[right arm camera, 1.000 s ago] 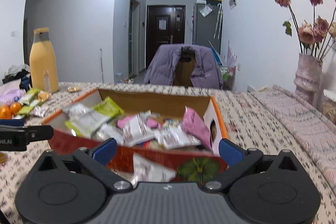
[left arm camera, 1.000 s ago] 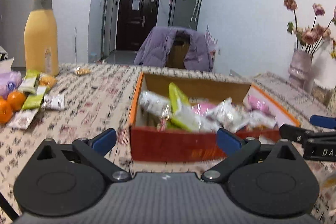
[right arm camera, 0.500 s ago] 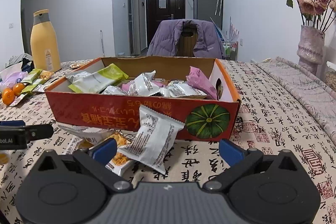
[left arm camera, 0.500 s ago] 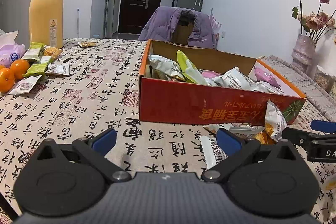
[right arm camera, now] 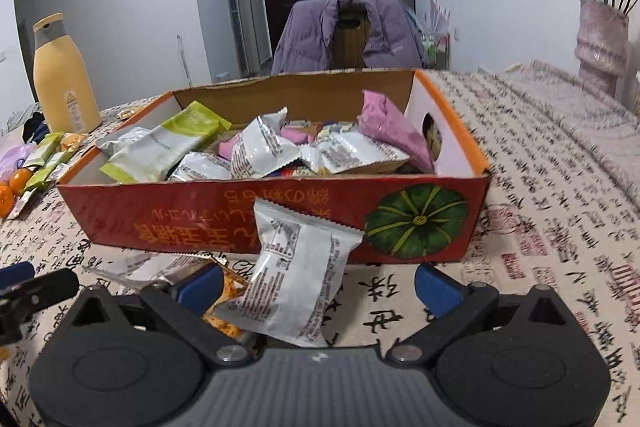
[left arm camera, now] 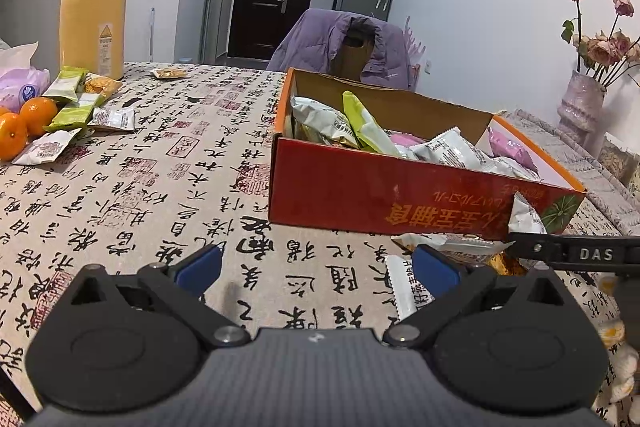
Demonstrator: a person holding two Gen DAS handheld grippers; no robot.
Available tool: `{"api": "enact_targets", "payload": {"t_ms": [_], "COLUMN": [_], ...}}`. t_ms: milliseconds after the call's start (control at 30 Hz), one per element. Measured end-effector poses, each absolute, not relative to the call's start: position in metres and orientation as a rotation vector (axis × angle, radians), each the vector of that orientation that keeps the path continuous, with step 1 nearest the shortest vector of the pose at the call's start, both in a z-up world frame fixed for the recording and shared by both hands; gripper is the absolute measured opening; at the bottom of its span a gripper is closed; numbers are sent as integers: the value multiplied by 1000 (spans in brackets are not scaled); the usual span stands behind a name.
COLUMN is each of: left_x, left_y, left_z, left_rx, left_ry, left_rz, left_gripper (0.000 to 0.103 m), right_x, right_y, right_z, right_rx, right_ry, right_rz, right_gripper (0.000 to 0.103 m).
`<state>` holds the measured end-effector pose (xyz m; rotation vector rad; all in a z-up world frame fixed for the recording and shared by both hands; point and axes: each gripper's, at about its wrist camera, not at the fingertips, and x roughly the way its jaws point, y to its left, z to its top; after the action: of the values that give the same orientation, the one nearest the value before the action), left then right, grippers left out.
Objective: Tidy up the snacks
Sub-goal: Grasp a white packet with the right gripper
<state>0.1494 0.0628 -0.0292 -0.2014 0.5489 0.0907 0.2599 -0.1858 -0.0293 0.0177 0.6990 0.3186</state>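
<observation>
Item: white snack packet [right arm camera: 296,279], printed in small text, lower centre of the right wrist frame. It leans against the front wall of the red cardboard box [right arm camera: 180,215], top sawtooth edge up on the wall, bottom edge down on the tabletop [right arm camera: 540,227]. Long axis runs steeply from upper centre to lower centre of the frame, tilted slightly to the right at the bottom.

Relation to tools: the packet lies directly ahead of the right hand-held gripper [right arm camera: 318,285], between its blue pads and nearer the left pad [right arm camera: 200,281]; jaws spread wide, nothing held. Judged the nearer tool for this packet.

Adjacent: flatter packets, one orange [right arm camera: 228,291], lie under and to the left of it on the tabletop.

Left hand-held gripper [left arm camera: 318,267]: also spread wide and empty, over bare tabletop at lower centre of its frame; a narrow white wrapper [left arm camera: 408,291] lies by its right pad (the leaning packet sits further off, at that frame's right).

Box contents: green, white and pink packets, heaped loosely.

Elsewhere: more packets [left arm camera: 76,99] and oranges [left arm camera: 24,123] at left, beside a yellow bottle [left arm camera: 94,3]; vase of dried flowers [left arm camera: 580,107] at right.
</observation>
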Motion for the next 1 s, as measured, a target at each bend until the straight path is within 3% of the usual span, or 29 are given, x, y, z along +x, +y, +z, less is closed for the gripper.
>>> {"api": "enact_targets", "payload": {"t_ms": [133,167,200,267,367,400,1000], "left_x": [149,149,149,149,149,149,150], "left_y": [64,64,64,64,64,64,63], "left_z": [-30,-30,-30,-29,-30,-30,-31], "left_rx": [-211,-211,-211,-211,-214,-215,-199], "left_ry": [552,553,553,552,554,554,564], "left_rz": [92,92,91,92,93,94,102], "left_gripper": [103,103,103,103,103,103,103], "right_x": [265,265,265,264,260,258,216], "right_y": [-187,-188,-189,-191,-194,-195,-227], "right_z": [-34,-34,-35,-35,-32,-31,-21], "right_rx": [53,65,78,98,103,104,-54], "right_ry": [722,722,722,723,703,695,541], "right_rz": [330,336,339,351,349,350,269], "right_gripper": [82,74,60,46,45,38,37]}}
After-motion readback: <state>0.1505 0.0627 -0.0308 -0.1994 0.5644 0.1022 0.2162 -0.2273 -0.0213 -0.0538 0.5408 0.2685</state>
